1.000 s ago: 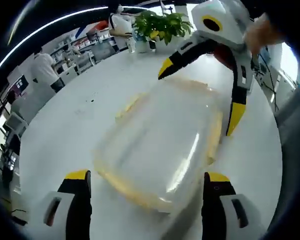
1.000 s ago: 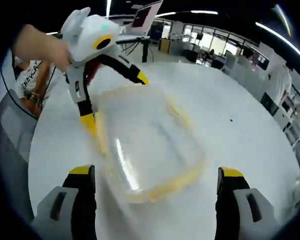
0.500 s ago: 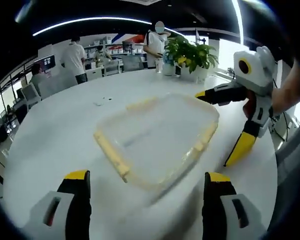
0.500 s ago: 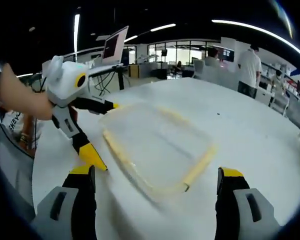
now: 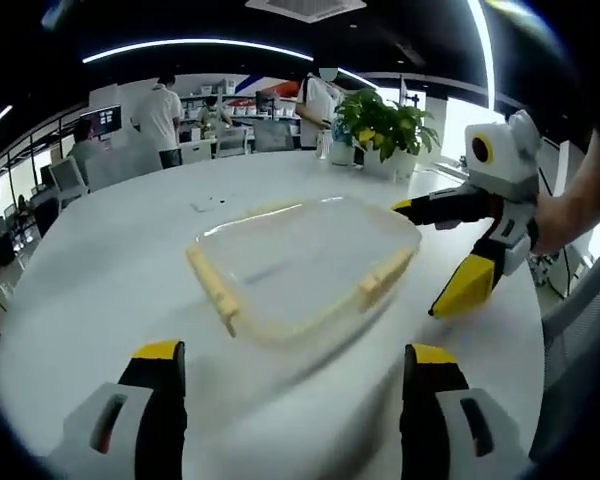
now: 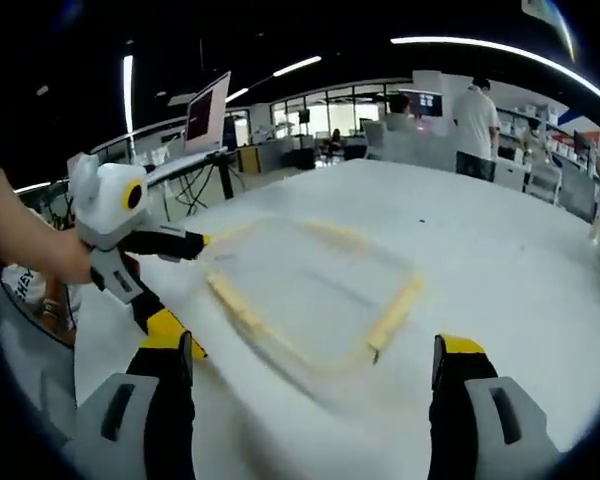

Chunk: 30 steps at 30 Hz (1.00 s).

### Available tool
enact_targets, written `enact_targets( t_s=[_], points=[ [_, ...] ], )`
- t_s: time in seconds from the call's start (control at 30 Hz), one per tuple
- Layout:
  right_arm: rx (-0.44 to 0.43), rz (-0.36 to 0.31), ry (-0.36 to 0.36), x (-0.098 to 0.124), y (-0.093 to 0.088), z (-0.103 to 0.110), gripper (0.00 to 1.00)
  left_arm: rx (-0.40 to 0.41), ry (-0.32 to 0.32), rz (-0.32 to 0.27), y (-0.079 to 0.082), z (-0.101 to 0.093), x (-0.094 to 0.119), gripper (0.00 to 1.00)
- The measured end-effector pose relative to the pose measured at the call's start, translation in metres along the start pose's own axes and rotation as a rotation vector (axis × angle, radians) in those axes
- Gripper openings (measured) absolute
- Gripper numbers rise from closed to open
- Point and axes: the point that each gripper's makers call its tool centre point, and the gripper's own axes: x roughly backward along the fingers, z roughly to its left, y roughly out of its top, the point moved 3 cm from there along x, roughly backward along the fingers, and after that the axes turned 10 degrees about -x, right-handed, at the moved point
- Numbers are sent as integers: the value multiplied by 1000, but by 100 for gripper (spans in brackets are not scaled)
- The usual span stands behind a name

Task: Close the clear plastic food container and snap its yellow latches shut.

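Note:
The clear plastic container (image 5: 302, 262) lies flat on the white table (image 5: 90, 300), its lid on top. One yellow latch (image 5: 212, 288) runs along its left side and another yellow latch (image 5: 385, 277) sits on its right side. My left gripper (image 5: 295, 362) is open, a short way in front of the container and not touching it. My right gripper (image 5: 422, 258) comes in from the right, open, beside the container's right edge. In the right gripper view the container (image 6: 315, 285) lies ahead of my open right gripper (image 6: 310, 350), with the left gripper (image 6: 192, 290) open at its left side.
A potted plant (image 5: 382, 118) stands at the table's far edge. People stand among desks in the background (image 5: 162, 110). A monitor on a stand (image 6: 208, 112) is beyond the table. A person's hand (image 6: 35, 250) holds the left gripper.
Both views have pulled back and dropped lower, so the container now looks smaller and farther off. Both grippers stay open and apart from it.

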Motion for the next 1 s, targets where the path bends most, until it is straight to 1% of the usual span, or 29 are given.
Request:
enact_targets(
  t_s=[0.2,0.33,0.43,0.53,0.57,0.7,0.77,0.8,0.87,1.0],
  points=[
    [10,6,-11,9,-1,0,96,27,16,-2,-3,3,7,87],
    [-6,1,-23,19,-2,-1,95,46,26,1,-5,4,15,87],
    [-26,15,-43,25,-5,-4,93,54,32,10,-7,5,20,86],
    [-50,-2,-61,36,-4,-6,92,58,48,1,-6,7,28,87],
    [-56,-7,-66,39,-3,-7,92,69,51,-8,-6,8,29,87],
    [-78,-23,-84,50,-3,-10,90,102,72,-6,-8,12,39,87],
    [-76,-18,-86,54,-5,-11,89,140,84,5,-9,12,45,86],
    [-74,-20,-85,56,-5,-11,88,156,89,-7,-8,12,48,86],
    [-72,-17,-86,60,-7,-12,89,169,102,-12,-7,11,57,86],
    [-81,-14,-86,68,-9,-13,88,181,108,-14,-8,7,67,85]
  ],
)
